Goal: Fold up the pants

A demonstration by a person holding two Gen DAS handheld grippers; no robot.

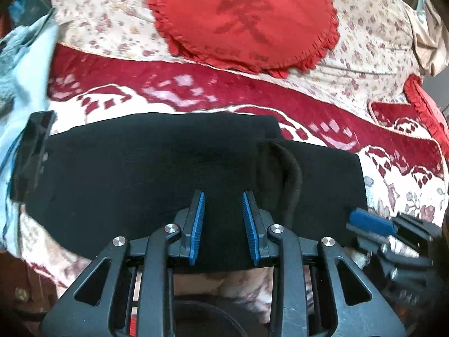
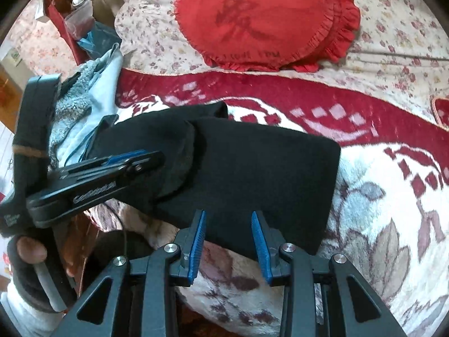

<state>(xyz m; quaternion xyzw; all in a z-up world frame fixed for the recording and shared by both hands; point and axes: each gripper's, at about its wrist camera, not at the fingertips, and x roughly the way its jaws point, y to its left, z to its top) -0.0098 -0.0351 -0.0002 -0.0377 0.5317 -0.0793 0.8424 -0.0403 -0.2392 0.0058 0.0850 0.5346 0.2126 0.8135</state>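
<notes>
Black pants (image 1: pixel 140 168) (image 2: pixel 252 168) lie folded into a compact rectangle on a red-and-white blanket (image 2: pixel 378 210). A rounded cuff opening (image 1: pixel 280 168) shows on top of the fold. My left gripper (image 1: pixel 223 193) hovers over the near part of the pants, its blue pads apart and gripping nothing. It also appears from the side in the right wrist view (image 2: pixel 151 157), above the left end of the pants. My right gripper (image 2: pixel 228 213) stands open over the near edge, close to the right corner. One of its blue pads (image 1: pixel 370 220) shows in the left wrist view.
A red frilled heart cushion (image 1: pixel 244 19) (image 2: pixel 266 19) lies on a floral quilt (image 1: pixel 364 42) behind the blanket. Light blue fleece clothing (image 2: pixel 92 92) is heaped left of the pants. Bags and clutter (image 2: pixel 73 14) sit at the far left. A gloved hand (image 2: pixel 31 250) holds the left gripper's handle.
</notes>
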